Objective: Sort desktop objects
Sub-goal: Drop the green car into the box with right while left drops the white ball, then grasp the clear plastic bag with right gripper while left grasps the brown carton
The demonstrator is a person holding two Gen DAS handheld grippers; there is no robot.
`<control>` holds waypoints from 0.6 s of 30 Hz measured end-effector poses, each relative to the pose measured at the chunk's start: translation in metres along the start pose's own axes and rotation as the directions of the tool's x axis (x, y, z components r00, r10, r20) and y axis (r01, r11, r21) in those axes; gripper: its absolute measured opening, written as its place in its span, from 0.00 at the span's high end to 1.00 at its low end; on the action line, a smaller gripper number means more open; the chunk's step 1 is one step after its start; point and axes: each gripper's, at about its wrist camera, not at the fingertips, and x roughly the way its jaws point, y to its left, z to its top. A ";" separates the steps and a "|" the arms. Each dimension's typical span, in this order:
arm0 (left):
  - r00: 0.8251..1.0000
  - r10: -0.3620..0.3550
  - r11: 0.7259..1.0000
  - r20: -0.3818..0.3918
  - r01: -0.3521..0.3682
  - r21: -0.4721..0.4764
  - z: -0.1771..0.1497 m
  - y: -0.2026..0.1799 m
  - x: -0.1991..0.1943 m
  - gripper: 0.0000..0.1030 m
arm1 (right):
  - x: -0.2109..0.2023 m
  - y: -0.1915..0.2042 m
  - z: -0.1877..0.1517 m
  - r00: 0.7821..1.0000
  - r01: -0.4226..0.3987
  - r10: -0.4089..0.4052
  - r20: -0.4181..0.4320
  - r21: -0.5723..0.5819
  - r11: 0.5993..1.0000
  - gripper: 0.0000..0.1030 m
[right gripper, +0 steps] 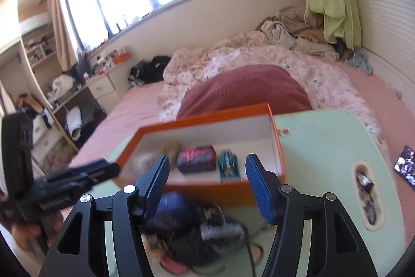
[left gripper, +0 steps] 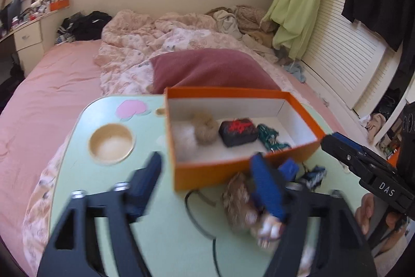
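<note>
An orange box (left gripper: 207, 171) (right gripper: 277, 144) stands open on a pale green lap table (left gripper: 160, 225) (right gripper: 324, 142). Inside lie a beige fluffy scrunchie (left gripper: 205, 127), a dark pouch with red print (left gripper: 238, 131) (right gripper: 197, 159) and a teal item (left gripper: 269, 136) (right gripper: 228, 166). A blurred pile of small objects (left gripper: 249, 201) (right gripper: 197, 227) with a black cable (left gripper: 197, 220) lies in front of the box. My left gripper (left gripper: 207, 181) is open, low over the table beside the pile. My right gripper (right gripper: 207, 186) is open above the pile, and also shows in the left wrist view (left gripper: 337, 143).
The table has a round wooden cup recess (left gripper: 112, 143) and an oval slot (right gripper: 365, 196) holding small things. It stands on a pink bed (left gripper: 44, 100) with a maroon pillow (right gripper: 246, 90) and a rumpled duvet (left gripper: 145, 48) behind the box.
</note>
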 end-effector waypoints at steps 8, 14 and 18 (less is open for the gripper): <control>0.988 0.058 0.998 -0.146 -0.054 0.030 -0.079 -0.008 0.005 0.18 | -0.014 -0.010 -0.068 0.973 0.006 -0.006 -0.232 -0.003 1.000 0.41; 0.977 0.156 0.983 -0.148 -0.138 0.124 -0.091 -0.026 0.013 0.00 | -0.001 -0.009 -0.078 0.953 0.049 -0.057 -0.297 -0.036 0.998 0.38; 0.979 0.148 0.985 -0.143 -0.133 0.106 -0.091 -0.019 0.013 0.00 | 0.000 -0.009 -0.082 0.953 0.054 -0.066 -0.295 -0.049 0.997 0.37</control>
